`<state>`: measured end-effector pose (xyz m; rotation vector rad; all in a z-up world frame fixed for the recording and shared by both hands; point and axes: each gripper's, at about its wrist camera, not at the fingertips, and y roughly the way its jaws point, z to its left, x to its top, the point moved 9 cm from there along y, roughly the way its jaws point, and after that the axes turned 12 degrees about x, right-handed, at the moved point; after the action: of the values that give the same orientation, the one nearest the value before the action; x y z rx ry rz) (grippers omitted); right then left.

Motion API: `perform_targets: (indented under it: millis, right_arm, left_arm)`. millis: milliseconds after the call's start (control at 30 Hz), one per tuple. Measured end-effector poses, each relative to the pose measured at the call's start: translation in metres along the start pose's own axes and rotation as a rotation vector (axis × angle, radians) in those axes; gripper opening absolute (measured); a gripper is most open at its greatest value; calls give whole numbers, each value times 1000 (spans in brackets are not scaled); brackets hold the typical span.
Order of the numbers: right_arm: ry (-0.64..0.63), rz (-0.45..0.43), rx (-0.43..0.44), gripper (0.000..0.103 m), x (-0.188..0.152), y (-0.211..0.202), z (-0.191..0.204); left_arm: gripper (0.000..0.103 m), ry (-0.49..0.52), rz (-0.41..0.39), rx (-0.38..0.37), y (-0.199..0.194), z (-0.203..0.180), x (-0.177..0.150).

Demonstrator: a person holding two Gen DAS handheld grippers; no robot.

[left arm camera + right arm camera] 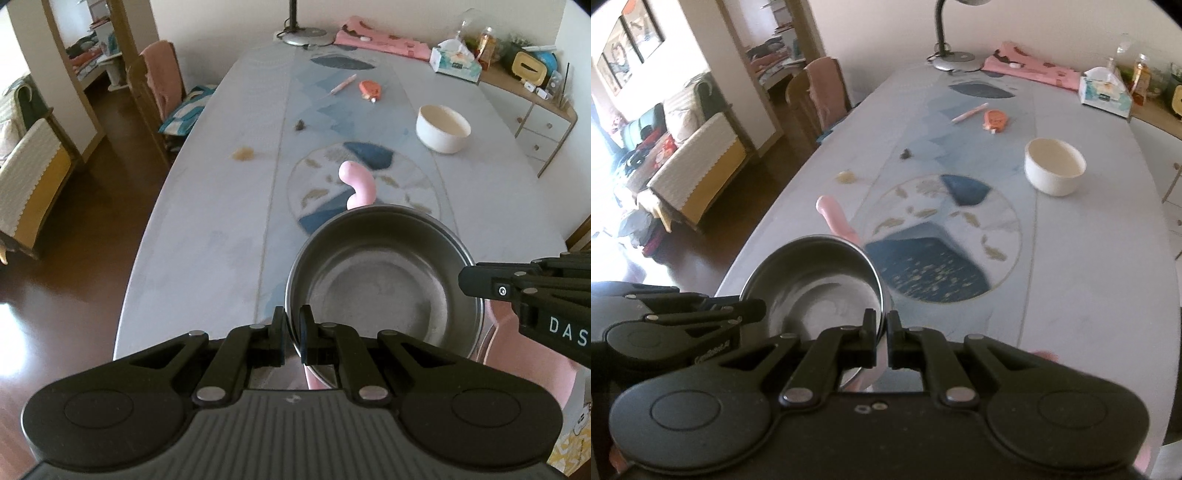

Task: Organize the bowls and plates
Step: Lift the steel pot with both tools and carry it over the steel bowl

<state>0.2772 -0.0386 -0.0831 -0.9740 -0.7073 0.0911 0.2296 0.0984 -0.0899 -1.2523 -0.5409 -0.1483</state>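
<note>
A steel pan (384, 280) with a pink handle (356, 182) hangs above the near end of the table, carried by both grippers. My left gripper (293, 328) is shut on its near-left rim. My right gripper (882, 332) is shut on the right rim of the pan (820, 280); it shows in the left wrist view as a black arm (517, 288) reaching the pan's right edge. The handle (836, 216) points away from me. A white bowl (443, 127) stands upright on the table's far right, also the bowl (1054, 166) in the right wrist view.
The long table (221, 221) has a blue patterned cloth. Farther along lie a pink pen (343, 85), an orange object (370, 88), a lamp base (303, 37), a pink cloth (384, 42) and a tissue box (456, 61). A chair (159, 92) stands left, a sideboard (532, 107) right.
</note>
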Motion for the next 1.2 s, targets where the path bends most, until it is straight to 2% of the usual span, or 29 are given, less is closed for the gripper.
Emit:
perform_targets:
  millis: [300,600,1200]
  right_arm:
    - [20,39,26,6,-31,18,25]
    - [67,80,32,6,-60,40,25]
    - [109,136,38,5,-89,68,18]
  left_arm:
    - [6,-3,39,17,10,24,-37]
    - [6,-2,83,17,31,26,-69]
    - [6,33,108,45,57,20,-82]
